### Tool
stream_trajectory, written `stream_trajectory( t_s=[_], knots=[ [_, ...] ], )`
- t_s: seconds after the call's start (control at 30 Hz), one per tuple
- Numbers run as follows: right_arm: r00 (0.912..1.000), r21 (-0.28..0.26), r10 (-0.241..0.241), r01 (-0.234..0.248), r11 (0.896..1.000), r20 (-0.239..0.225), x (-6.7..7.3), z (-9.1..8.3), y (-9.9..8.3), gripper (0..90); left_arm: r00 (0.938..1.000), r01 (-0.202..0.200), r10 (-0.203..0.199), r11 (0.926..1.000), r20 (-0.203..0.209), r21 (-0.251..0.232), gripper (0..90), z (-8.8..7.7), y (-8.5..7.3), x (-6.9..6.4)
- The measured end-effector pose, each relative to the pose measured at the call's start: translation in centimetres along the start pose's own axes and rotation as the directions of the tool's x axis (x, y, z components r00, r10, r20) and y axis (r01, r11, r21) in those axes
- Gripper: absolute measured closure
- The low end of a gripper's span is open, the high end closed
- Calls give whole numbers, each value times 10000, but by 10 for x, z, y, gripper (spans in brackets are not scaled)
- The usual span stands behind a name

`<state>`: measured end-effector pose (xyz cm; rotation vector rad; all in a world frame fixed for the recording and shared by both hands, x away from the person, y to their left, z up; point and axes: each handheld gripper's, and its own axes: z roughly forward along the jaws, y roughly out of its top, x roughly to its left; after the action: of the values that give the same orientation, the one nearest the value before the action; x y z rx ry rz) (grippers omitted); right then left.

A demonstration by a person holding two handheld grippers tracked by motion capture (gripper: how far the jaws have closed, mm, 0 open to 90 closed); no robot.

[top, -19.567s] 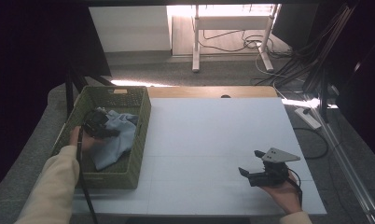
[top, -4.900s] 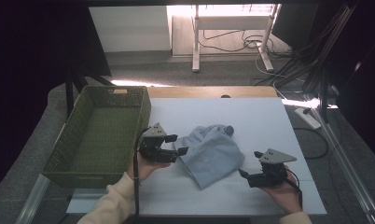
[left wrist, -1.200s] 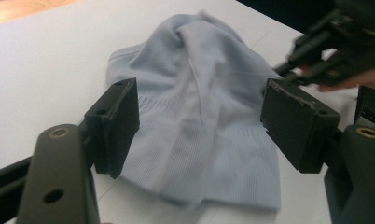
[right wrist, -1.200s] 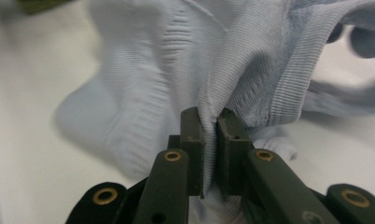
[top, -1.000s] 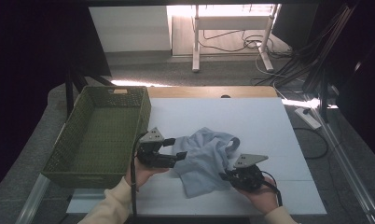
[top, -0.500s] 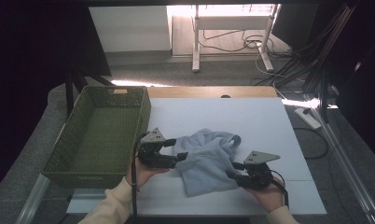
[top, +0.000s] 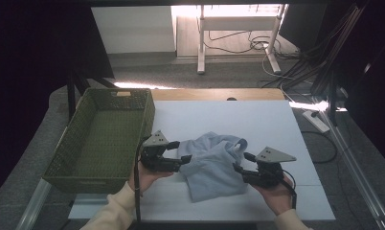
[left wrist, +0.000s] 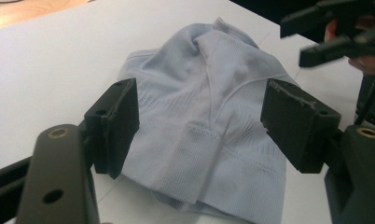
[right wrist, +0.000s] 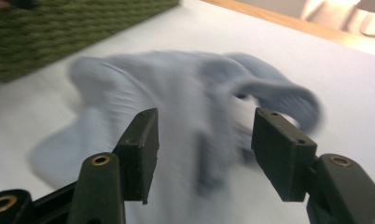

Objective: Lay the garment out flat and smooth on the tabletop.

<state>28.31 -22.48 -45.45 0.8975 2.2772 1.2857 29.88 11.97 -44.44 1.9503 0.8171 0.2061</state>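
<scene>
- High view: a pale blue knit garment [top: 213,164] lies crumpled on the white table [top: 277,124], just right of the green woven basket [top: 102,136] and between the two tongs. The left gripper [top: 181,152] sits at its left edge, jaws spread with nothing pinched. The right gripper [top: 241,163] sits at its right edge; its jaws have just been opening and grip no cloth.
- Left gripper view: the garment [left wrist: 213,130] rests beyond the parted jaws, apart from both pads. Its ribbed hem band looks thin, soft and light; it will likely sag and slide when lifted, so a pinch on that doubled hem or a seam should hold best.
- Right gripper view: blurred, with jaws wide apart. The garment's [right wrist: 185,116] looped strap [right wrist: 279,95] offers another firm edge to take.
</scene>
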Motion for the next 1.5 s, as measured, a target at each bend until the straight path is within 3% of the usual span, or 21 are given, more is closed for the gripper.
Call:
stream_trajectory(
  t_s=[0.17,0.33,0.5,0.63,0.9,1.0,1.13,1.2,1.23,1.33,1.43,1.5],
  knots=[
    [9912,332,-448,493,9982,-1249,34,19,5,394,10000,82,-82,9999,-31,-64,283,-1,0,0],
    [9710,1017,-881,1130,9884,-2224,62,46,2,386,10000,75,-75,9999,-52,-87,283,-1,1,0],
    [9525,1446,-874,1343,9803,-2918,78,63,-3,381,9999,92,-93,9999,-93,-66,283,-1,1,1],
    [9467,1806,-1082,1686,9690,-3033,85,74,-7,363,9999,71,-71,10000,-89,-50,282,-1,1,0],
    [9433,2226,-1305,2039,9533,-3052,94,84,-13,340,9999,67,-67,10000,-83,1,283,-1,0,0],
    [9378,2338,-1648,2417,9418,-3055,98,88,-15,340,10000,54,-54,10000,-81,-3,283,-1,0,0],
    [9384,2747,-1977,2770,9208,-2834,100,94,-20,342,9999,35,-35,10000,-120,17,284,0,1,-1],
    [9365,2868,-2076,2890,9134,-2826,99,95,-22,342,9999,24,-23,10000,-134,19,284,0,1,-1],
    [9374,2850,-2049,2856,9150,-2815,98,96,-23,348,9999,25,-25,10000,-142,15,284,0,1,-1],
    [9408,2887,-2114,2866,9135,-2649,96,95,-23,415,9999,33,-33,10000,-155,16,284,-1,0,-1],
    [9379,2800,-2340,3037,9107,-2562,95,95,-23,477,9999,55,-55,10000,-163,12,284,-1,0,-1],
    [9353,2762,-2506,3168,9074,-2497,93,94,-23,591,9998,62,-61,10000,-170,27,284,-1,0,-1]
  ],
)
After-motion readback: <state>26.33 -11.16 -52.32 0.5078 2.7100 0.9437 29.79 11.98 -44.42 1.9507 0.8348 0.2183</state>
